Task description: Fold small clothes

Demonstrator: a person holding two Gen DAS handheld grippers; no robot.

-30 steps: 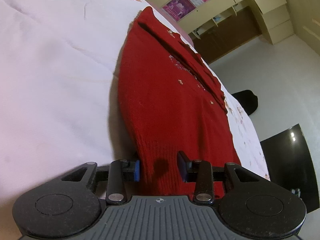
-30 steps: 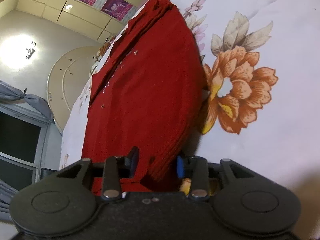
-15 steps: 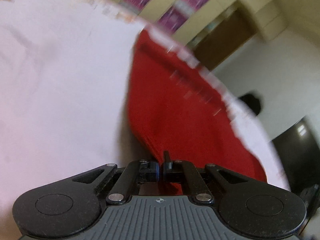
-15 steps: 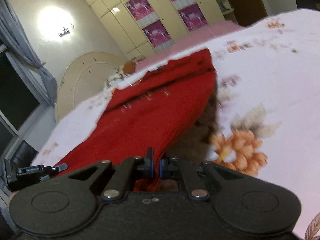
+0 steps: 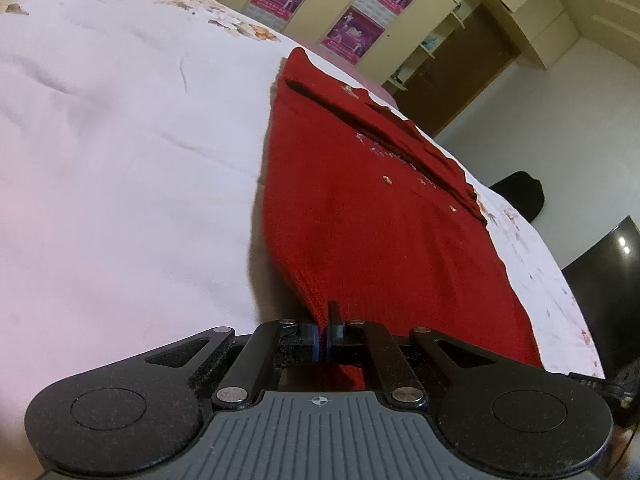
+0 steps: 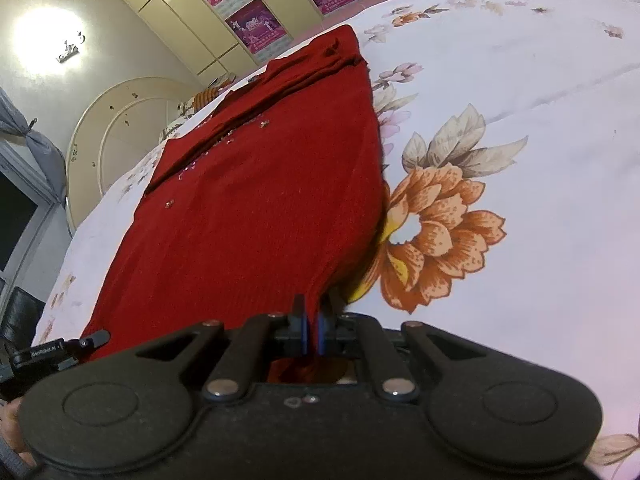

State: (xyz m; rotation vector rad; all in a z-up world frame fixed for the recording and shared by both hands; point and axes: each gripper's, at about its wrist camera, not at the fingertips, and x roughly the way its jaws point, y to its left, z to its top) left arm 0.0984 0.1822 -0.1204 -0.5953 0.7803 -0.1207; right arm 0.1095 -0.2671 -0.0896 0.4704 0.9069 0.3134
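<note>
Red knit sweater is lying on the floral bedsheet, both grippers pinching its hem corners.

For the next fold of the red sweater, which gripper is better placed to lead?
Neither clearly. The left gripper and right gripper are each shut on a near hem corner of the red sweater, lifted slightly off the bedsheet. Carrying the hem toward the collar probably needs both together.
</note>
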